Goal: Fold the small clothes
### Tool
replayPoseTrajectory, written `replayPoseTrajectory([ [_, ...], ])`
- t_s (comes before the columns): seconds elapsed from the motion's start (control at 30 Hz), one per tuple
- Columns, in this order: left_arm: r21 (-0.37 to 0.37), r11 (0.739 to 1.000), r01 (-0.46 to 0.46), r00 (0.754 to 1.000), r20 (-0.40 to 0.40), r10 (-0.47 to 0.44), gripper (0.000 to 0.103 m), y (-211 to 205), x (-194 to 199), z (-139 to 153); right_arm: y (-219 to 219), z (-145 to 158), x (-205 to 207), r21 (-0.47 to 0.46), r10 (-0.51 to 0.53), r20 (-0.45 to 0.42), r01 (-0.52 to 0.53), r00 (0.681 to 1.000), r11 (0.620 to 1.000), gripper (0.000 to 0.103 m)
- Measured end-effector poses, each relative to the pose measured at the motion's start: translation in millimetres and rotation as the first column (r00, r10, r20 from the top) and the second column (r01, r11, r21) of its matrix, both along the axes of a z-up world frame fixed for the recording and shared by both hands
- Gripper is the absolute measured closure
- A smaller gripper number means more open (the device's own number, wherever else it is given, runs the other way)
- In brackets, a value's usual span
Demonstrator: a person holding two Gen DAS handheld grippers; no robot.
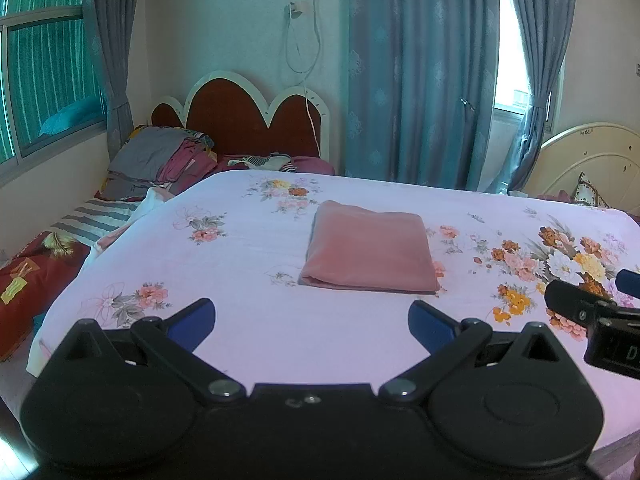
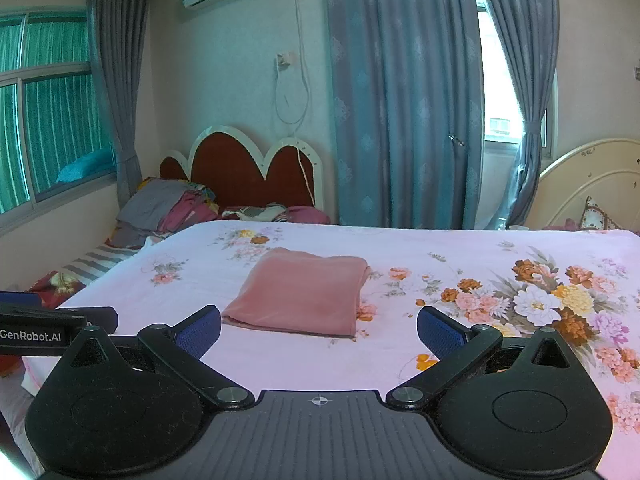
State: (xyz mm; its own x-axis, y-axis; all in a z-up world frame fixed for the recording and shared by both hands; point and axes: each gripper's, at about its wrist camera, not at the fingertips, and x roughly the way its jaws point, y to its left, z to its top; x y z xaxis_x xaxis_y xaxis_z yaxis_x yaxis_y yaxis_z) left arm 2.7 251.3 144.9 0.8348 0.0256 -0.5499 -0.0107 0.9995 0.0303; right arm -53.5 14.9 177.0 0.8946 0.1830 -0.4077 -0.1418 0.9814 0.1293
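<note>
A pink cloth [image 1: 368,250] [image 2: 300,292] lies folded into a neat rectangle on the floral pink bedsheet [image 1: 240,240] [image 2: 440,256]. My left gripper [image 1: 312,318] is open, its blue-padded fingers spread wide just short of the cloth's near edge, holding nothing. My right gripper [image 2: 320,328] is open too, hovering before the cloth's near right corner with nothing between its fingers. The right gripper's side [image 1: 592,312] shows at the right edge of the left wrist view. The left gripper's side [image 2: 56,324] shows at the left edge of the right wrist view.
A pile of bedding and clothes [image 1: 160,160] [image 2: 168,208] lies on a second bed with a red headboard [image 1: 240,116] at the back left. Blue curtains [image 1: 420,72] hang behind. A cream headboard [image 1: 592,160] stands at the right. A striped blanket [image 1: 96,220] lies left of the sheet.
</note>
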Motion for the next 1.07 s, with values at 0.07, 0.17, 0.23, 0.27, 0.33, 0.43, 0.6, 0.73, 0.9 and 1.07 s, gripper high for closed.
replayPoseTrajectory([
  [0.07,0.000,1.000,0.000,1.000,-0.001,0.000,0.001,0.1,-0.2,-0.1,0.2,-0.4,0.2,0.000,0.001,-0.001,-0.001,1.000,1.000,0.000],
  [0.17,-0.001,1.000,0.000,1.000,-0.003,0.000,0.001,-0.5,0.1,-0.1,0.1,-1.0,-0.4,0.001,0.002,-0.002,-0.002,1.000,1.000,0.000],
  [0.23,-0.001,1.000,0.001,1.000,-0.005,-0.001,0.001,0.0,1.0,0.0,-0.1,-0.8,-0.3,0.001,0.002,-0.002,-0.002,1.000,1.000,0.000],
  [0.27,-0.001,1.000,0.003,1.000,-0.005,-0.003,0.001,0.3,1.9,-0.2,0.1,-1.2,-0.5,0.000,0.001,-0.002,-0.001,1.000,1.000,0.000],
  [0.33,-0.001,1.000,0.005,1.000,-0.007,-0.005,0.001,1.0,2.7,-0.4,-0.5,-1.3,-0.2,0.001,0.002,-0.003,-0.002,1.000,1.000,0.000],
  [0.43,0.000,1.000,0.009,1.000,-0.010,-0.009,0.001,0.4,4.7,-0.6,-0.2,-3.0,1.3,0.002,0.000,-0.008,0.000,1.000,1.000,0.000],
  [0.6,-0.003,1.000,0.015,1.000,-0.015,-0.015,0.001,-0.9,7.4,-1.7,0.5,-3.7,1.5,0.001,0.000,-0.011,0.000,1.000,1.000,0.000],
  [0.73,-0.012,0.999,0.041,0.999,-0.019,-0.041,0.001,0.7,12.8,-4.8,-0.6,-5.5,4.3,0.005,-0.006,-0.018,0.006,1.000,1.000,0.000],
  [0.9,-0.010,0.999,0.050,0.999,-0.004,-0.050,0.003,0.9,21.6,-10.8,-4.7,-11.2,13.8,0.005,-0.016,-0.040,0.016,0.999,1.000,0.000],
  [1.07,-0.009,0.998,0.056,0.998,-0.038,-0.056,0.000,-0.3,46.7,-17.8,-11.1,-20.5,28.7,0.003,-0.036,-0.068,0.037,0.997,0.999,0.000],
])
